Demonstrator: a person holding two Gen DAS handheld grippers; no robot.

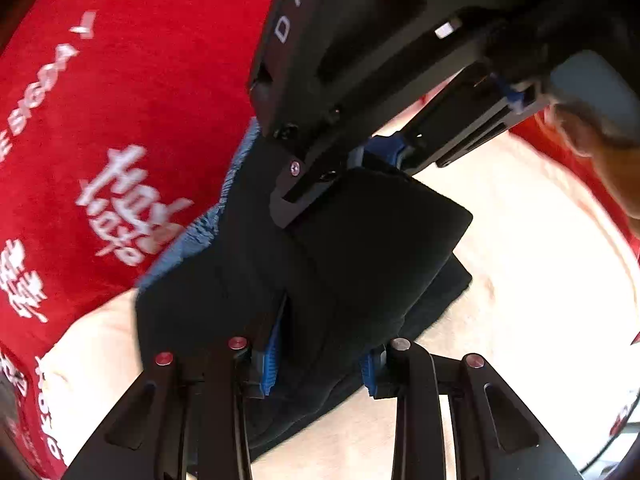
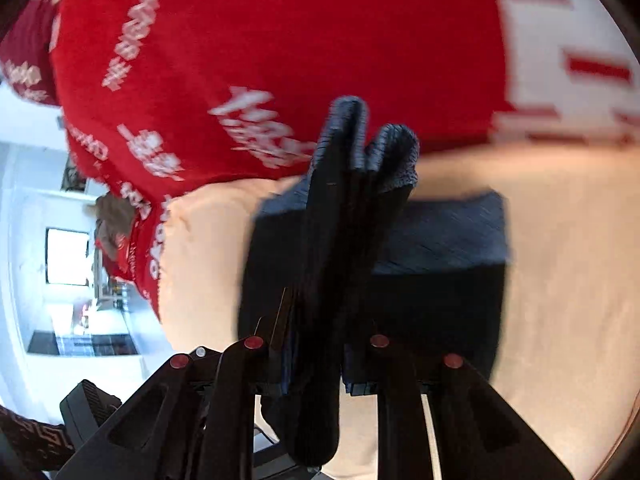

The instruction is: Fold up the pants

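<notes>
The pants (image 1: pixel 348 240) are dark navy, folded into a thick bundle held above a cream surface (image 1: pixel 520 248). My left gripper (image 1: pixel 320 364) is shut on the near edge of the bundle, cloth bunched between its blue pads (image 1: pixel 267 368). My right gripper (image 1: pixel 356 164) comes in from the upper right in the left wrist view and clamps the far edge. In the right wrist view the pants (image 2: pixel 440 248) hang as a folded block, and my right gripper (image 2: pixel 316 360) is shut on a thick fold that stands up between its fingers.
A red cloth with white lettering (image 1: pixel 132 112) covers the far side of the surface and also shows in the right wrist view (image 2: pixel 280 40). A person's hand (image 1: pixel 600 152) holds the right gripper. A bright room with a window (image 2: pixel 66 256) lies at left.
</notes>
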